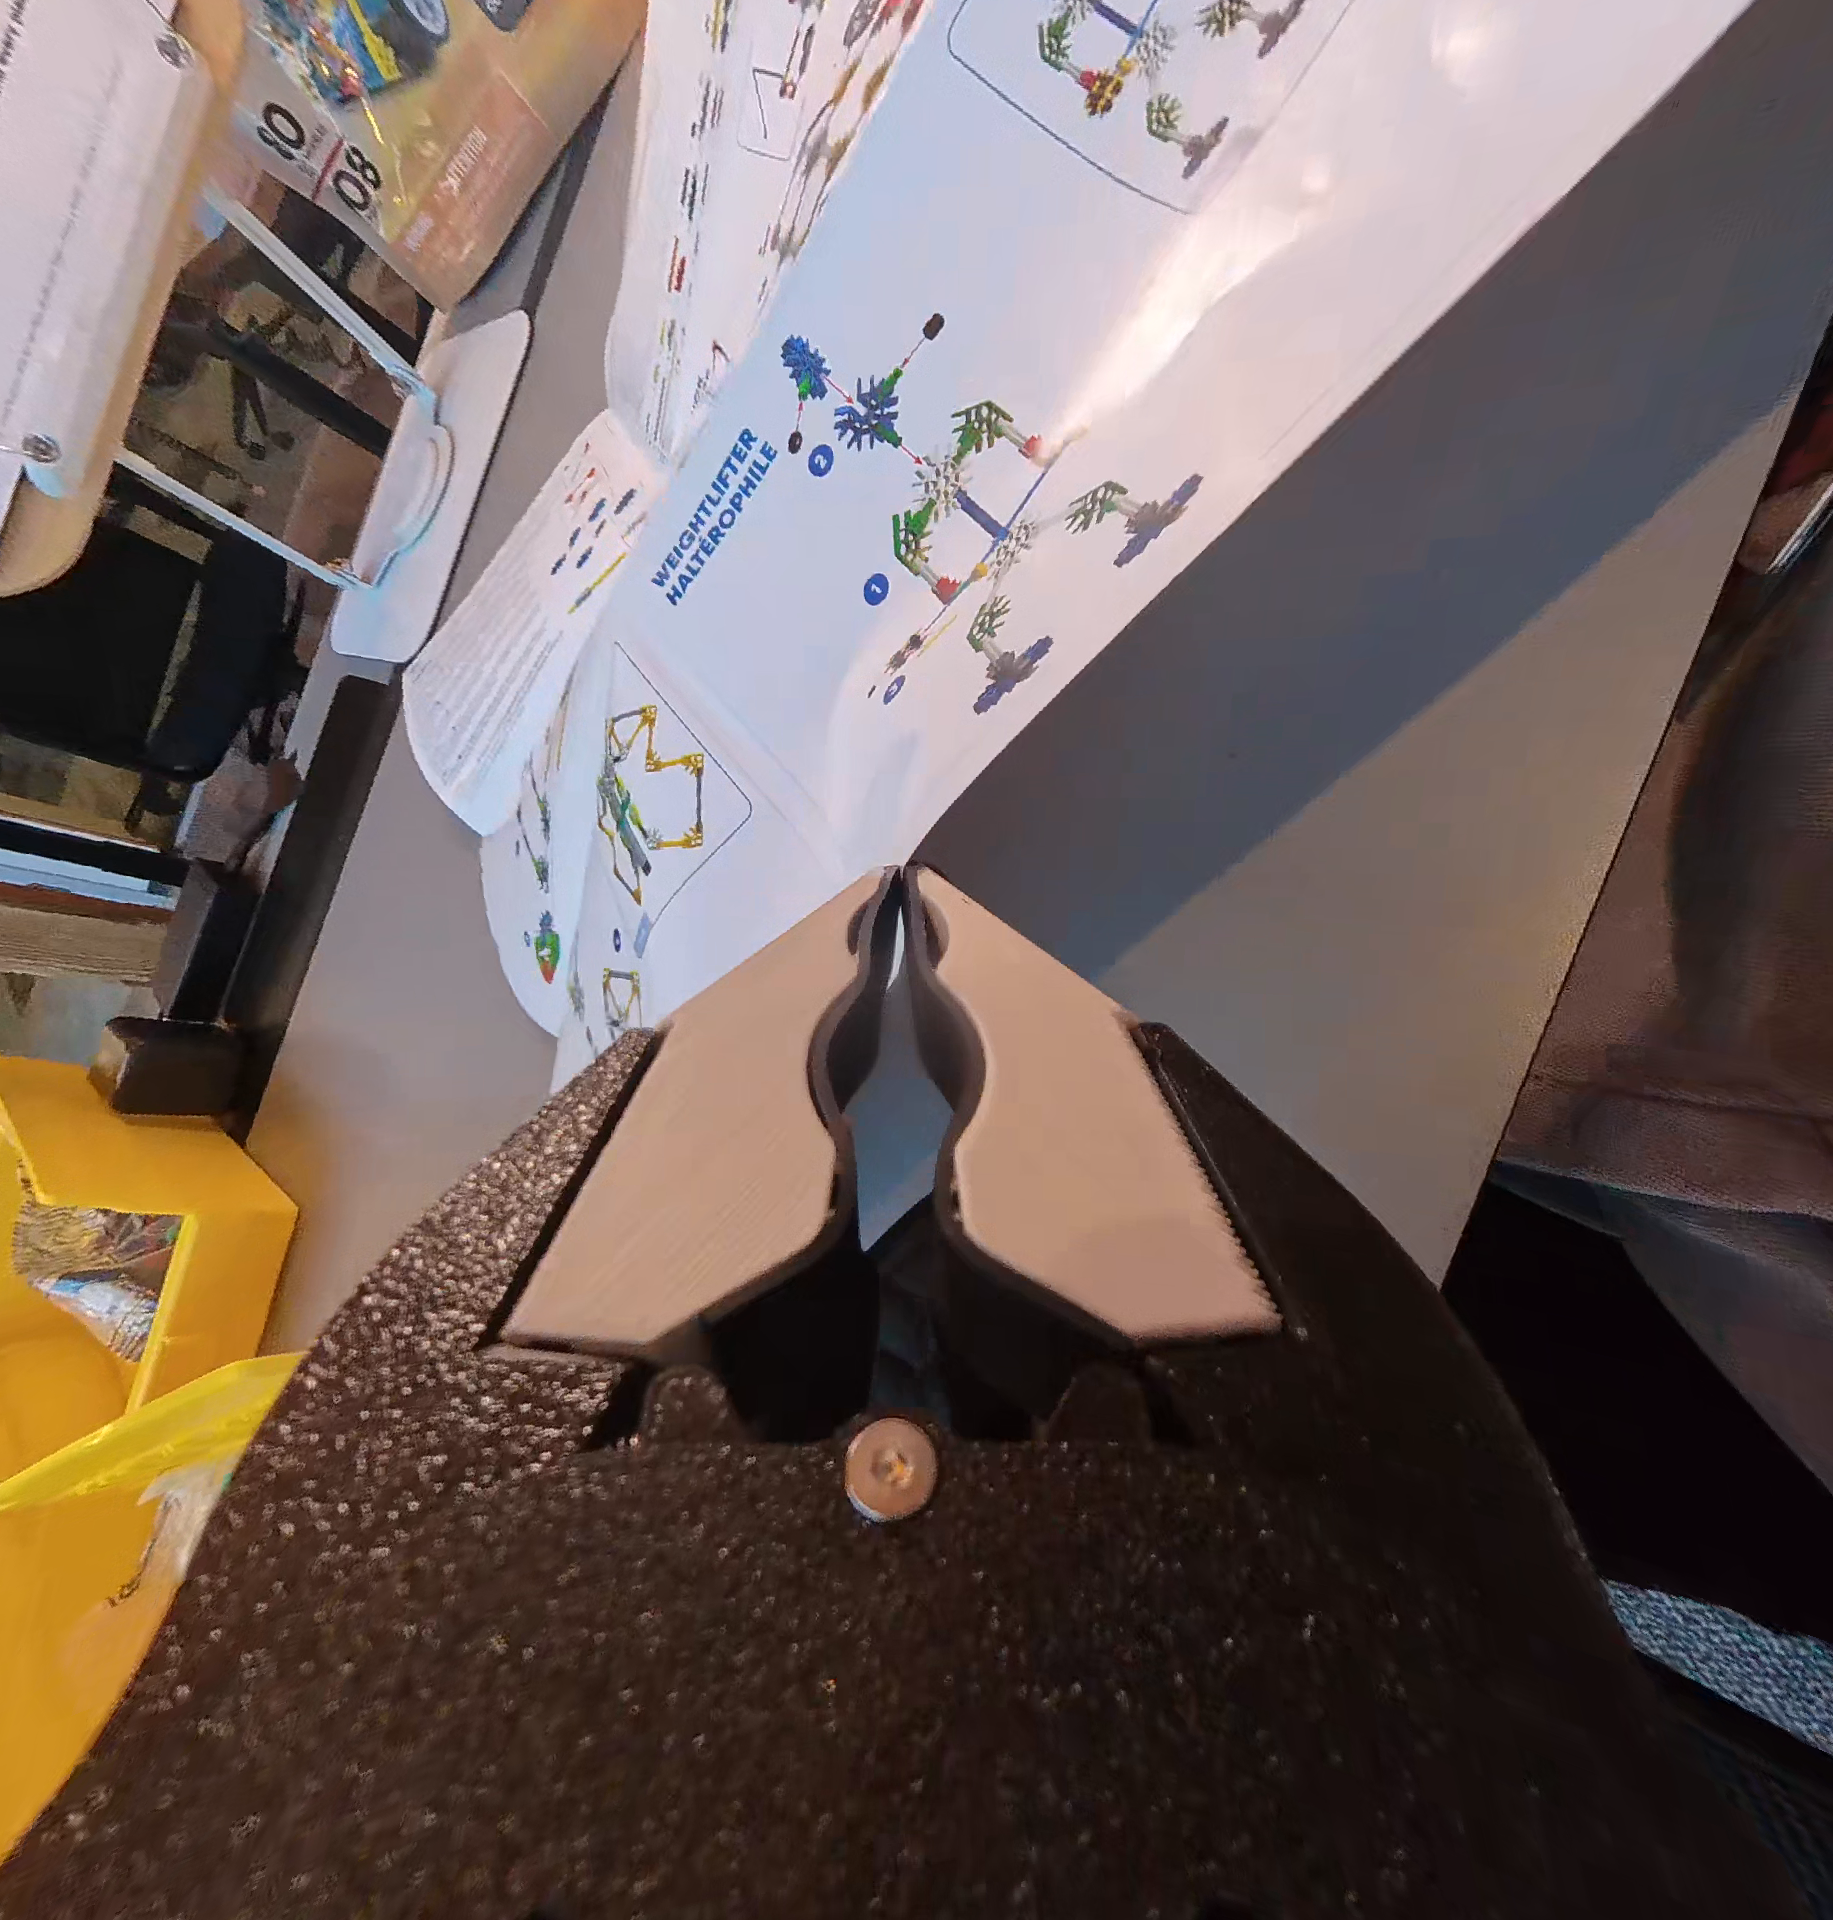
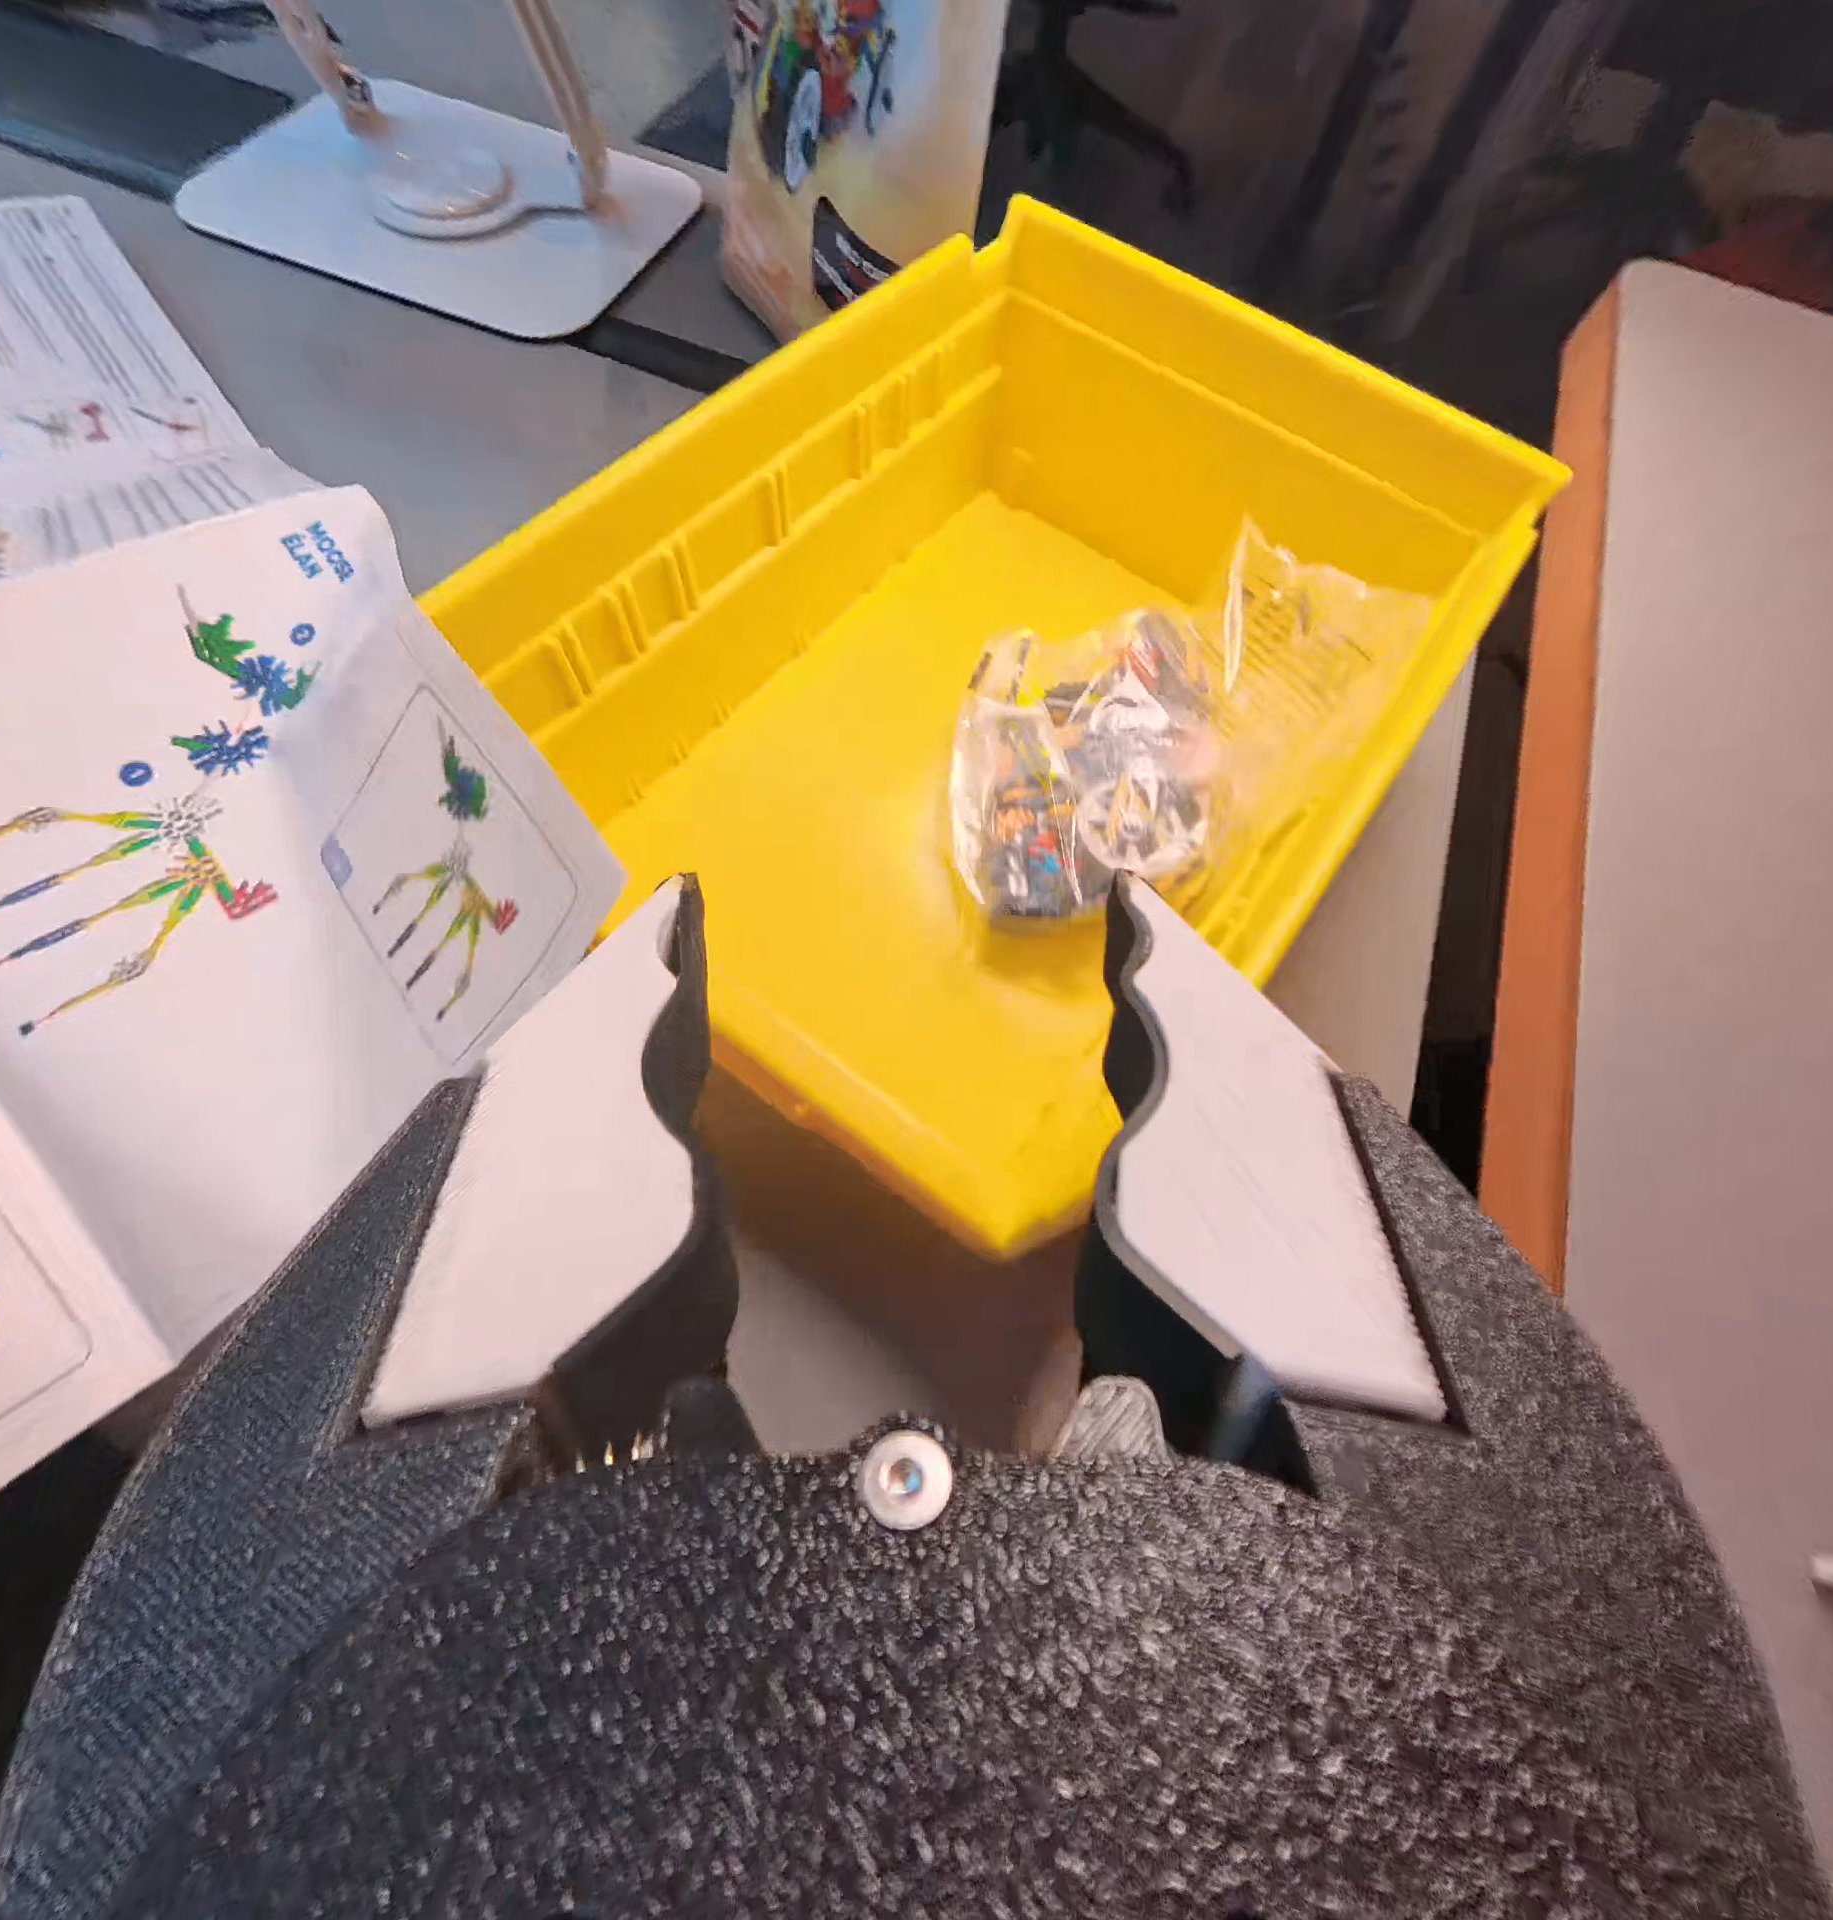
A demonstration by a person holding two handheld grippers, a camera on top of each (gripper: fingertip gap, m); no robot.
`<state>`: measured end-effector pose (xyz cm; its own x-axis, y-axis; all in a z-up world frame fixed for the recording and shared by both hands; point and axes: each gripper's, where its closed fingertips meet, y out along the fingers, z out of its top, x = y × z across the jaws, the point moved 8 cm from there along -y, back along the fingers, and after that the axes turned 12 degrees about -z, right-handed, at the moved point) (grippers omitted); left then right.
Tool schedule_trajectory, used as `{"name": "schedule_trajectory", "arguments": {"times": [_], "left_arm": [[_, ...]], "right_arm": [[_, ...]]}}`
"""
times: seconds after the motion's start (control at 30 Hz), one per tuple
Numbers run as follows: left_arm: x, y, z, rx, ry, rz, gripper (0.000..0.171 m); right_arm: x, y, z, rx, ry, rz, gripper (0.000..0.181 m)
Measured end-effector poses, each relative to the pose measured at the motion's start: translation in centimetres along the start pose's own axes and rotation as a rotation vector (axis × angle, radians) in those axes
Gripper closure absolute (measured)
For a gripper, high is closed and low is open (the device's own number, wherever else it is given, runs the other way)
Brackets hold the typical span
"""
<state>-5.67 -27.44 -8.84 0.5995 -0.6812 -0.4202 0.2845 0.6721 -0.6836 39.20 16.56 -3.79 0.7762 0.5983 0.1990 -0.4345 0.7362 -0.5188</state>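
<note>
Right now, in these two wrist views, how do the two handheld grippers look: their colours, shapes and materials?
The left gripper and the right gripper look alike: a black, rough-grained plastic body with one silver screw in the middle, and two flat light grey fingers with layered lines. Each finger has a wavy black inner edge. No cables or sleeves show.

Both tools are showing the same build: the left gripper and right gripper are wearing pale grey fingers with wavy black inner pads, seated in rough, speckled black housings (each carrying one silver screw).
</note>
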Motion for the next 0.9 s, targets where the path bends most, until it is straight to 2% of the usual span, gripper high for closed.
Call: {"name": "schedule_trajectory", "arguments": {"times": [0.07, 0.17, 0.27, 0.37, 0.47, 0.5, 0.57, 0.63, 0.67, 0.73, 0.9], "left_arm": [[0.2, 0.8, -0.2, -0.018, -0.003, -0.026, 0.171], [0.6, 1.7, -0.4, -0.032, 0.000, -0.086, 0.171], [1.0, 2.1, -0.5, -0.036, 0.006, -0.160, 0.171], [1.3, 2.0, -0.6, -0.052, 0.036, -0.239, 0.171], [1.5, 1.7, -0.4, -0.039, 0.043, -0.298, 0.171], [1.6, 1.6, -0.3, -0.032, 0.042, -0.317, 0.171], [1.8, 1.4, -0.3, -0.030, 0.040, -0.321, 0.171], [1.9, 1.1, -0.6, -0.040, 0.029, -0.315, 0.171], [2.0, 0.9, -0.7, -0.035, 0.018, -0.311, 0.171], [2.0, 0.4, -0.9, -0.022, -0.004, -0.300, 0.171], [2.3, -0.2, -0.5, 0.019, -0.035, -0.328, 0.171]], "right_arm": [[-0.5, -2.5, -2.1, 0.004, 0.037, 0.005, 0.104], [-3.8, -5.4, -5.8, -0.055, 0.041, 0.097, 0.096], [-7.8, -6.2, -9.7, -0.173, 0.057, 0.256, 0.088], [-10.7, -5.9, -11.2, -0.212, 0.127, 0.415, 0.087], [-12.1, -4.6, -10.4, -0.198, 0.171, 0.525, 0.092], [-12.5, -4.1, -10.0, -0.189, 0.188, 0.567, 0.101], [-13.0, -3.0, -8.9, -0.160, 0.241, 0.651, 0.128], [-13.1, -1.9, -7.8, -0.119, 0.281, 0.681, 0.166], [-13.1, -1.7, -7.1, -0.082, 0.298, 0.701, 0.178], [-13.1, -1.4, -5.6, -0.016, 0.290, 0.702, 0.181], [-13.5, -0.7, -1.3, 0.073, 0.012, 0.558, 0.181]]}}
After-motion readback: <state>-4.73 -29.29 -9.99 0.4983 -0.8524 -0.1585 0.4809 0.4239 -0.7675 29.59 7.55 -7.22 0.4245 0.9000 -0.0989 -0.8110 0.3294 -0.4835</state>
